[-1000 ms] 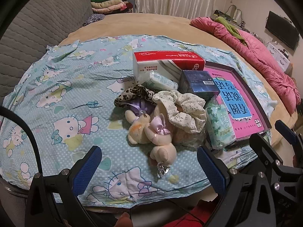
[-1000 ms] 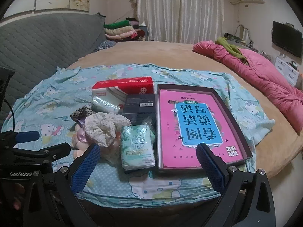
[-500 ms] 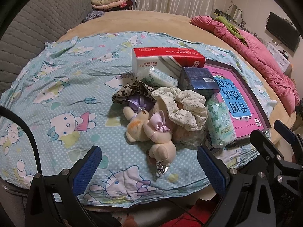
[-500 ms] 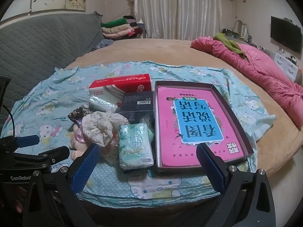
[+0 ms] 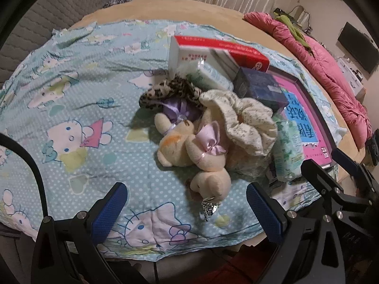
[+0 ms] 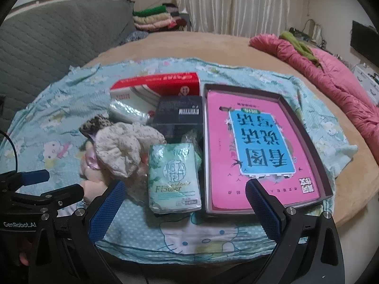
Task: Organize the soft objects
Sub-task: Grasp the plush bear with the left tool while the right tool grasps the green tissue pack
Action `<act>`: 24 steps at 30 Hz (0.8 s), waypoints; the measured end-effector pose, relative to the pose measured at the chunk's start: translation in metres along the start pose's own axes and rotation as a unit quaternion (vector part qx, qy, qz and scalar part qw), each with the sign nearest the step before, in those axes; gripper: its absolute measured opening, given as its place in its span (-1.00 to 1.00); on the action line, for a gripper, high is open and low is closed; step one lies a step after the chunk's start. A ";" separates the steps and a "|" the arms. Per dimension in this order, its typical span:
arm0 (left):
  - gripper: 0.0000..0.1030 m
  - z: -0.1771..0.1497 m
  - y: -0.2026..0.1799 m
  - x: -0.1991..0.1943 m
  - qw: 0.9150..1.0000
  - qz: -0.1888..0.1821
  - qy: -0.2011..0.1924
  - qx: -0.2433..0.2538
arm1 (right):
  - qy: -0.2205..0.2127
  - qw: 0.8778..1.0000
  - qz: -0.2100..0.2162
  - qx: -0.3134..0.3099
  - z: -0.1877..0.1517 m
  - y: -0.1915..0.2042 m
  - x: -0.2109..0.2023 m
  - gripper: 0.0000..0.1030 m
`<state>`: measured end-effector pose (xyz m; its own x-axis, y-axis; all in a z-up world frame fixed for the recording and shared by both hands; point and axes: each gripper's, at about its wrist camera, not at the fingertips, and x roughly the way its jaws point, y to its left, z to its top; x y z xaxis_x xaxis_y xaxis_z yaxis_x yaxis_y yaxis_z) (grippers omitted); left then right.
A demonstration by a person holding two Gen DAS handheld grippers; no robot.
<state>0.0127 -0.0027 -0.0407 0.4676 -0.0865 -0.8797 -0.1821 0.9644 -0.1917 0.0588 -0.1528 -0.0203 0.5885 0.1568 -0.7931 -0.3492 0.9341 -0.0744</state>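
Observation:
A cream plush toy (image 5: 201,156) with a pink bow lies in a pile on a blue cartoon-print cloth (image 5: 71,108). A cream floral scrunchie (image 5: 246,123) lies on it, a leopard scrunchie (image 5: 170,90) and a purple pouch (image 5: 180,111) behind it. A green tissue pack (image 6: 174,177) lies beside an open box (image 6: 305,127) holding a pink booklet (image 6: 258,146). My left gripper (image 5: 187,208) is open, just short of the plush toy. My right gripper (image 6: 182,203) is open, in front of the tissue pack. The scrunchie (image 6: 118,151) also shows in the right wrist view.
A red-and-white tissue box (image 6: 161,90), a dark blue box (image 6: 180,116) and a clear-wrapped pack (image 6: 128,111) stand behind the pile. A pink quilt (image 6: 331,75) lies at the right. A grey padded headboard (image 6: 59,40) is at the left.
Both grippers have moved forward toward the pile, so the objects look larger and nearer. Nothing on the cloth has moved.

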 end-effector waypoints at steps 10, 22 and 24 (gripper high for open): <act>0.60 0.002 -0.007 0.028 1.000 -0.009 0.025 0.005 | 0.013 1.000 -0.006 -0.014 0.005 -0.002 0.015 0.96; 0.07 0.005 -0.013 0.043 0.998 -0.046 0.036 0.017 | 0.020 0.999 0.003 -0.050 0.011 0.011 0.041 0.81; -0.02 0.006 -0.016 0.045 0.998 -0.052 0.039 0.018 | 0.023 0.998 0.003 -0.053 0.012 0.011 0.045 0.56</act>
<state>0.0421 -0.0200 -0.0747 0.4142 -0.2043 -0.8870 -0.1045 0.9574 -0.2693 0.0904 -0.1315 -0.0491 0.5532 0.1459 -0.8202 -0.4292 0.8937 -0.1305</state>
